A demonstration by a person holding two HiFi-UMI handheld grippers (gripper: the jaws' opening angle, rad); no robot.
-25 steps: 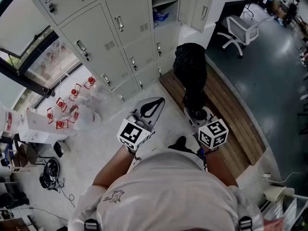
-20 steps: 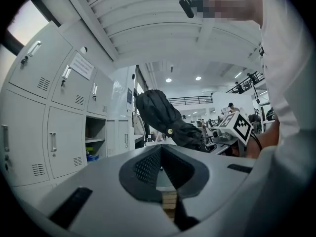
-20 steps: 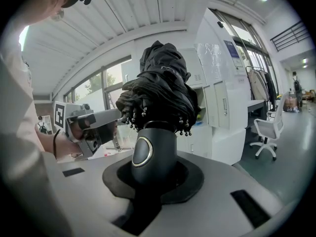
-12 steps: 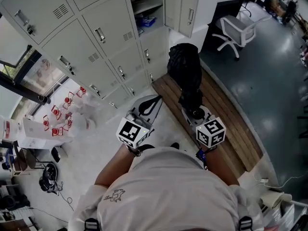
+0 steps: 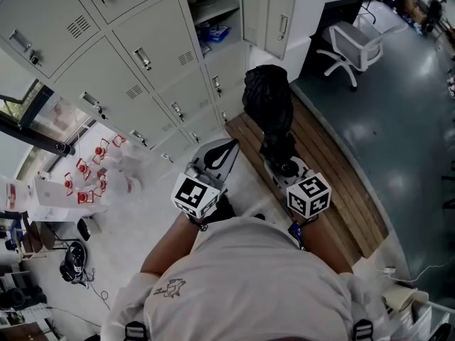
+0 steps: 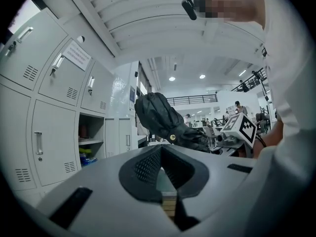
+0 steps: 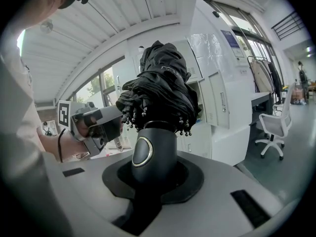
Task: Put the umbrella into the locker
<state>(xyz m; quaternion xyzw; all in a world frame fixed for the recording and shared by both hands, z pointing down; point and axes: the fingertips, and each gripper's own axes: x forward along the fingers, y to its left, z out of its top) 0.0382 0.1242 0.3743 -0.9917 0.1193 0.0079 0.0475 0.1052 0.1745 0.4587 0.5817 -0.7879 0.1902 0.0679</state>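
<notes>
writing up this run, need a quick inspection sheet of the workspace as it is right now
surface: pale floor, with a wooden strip on the right
job's things: black folded umbrella; locker bank with one open compartment, a blue item inside
clutter: red-handled items on the floor, too blurred to name
grippers: right gripper shut on the umbrella by its handle; left gripper tips together, nothing between
cables: thin lead on the floor at the left
surroundings: white office chair, window
</notes>
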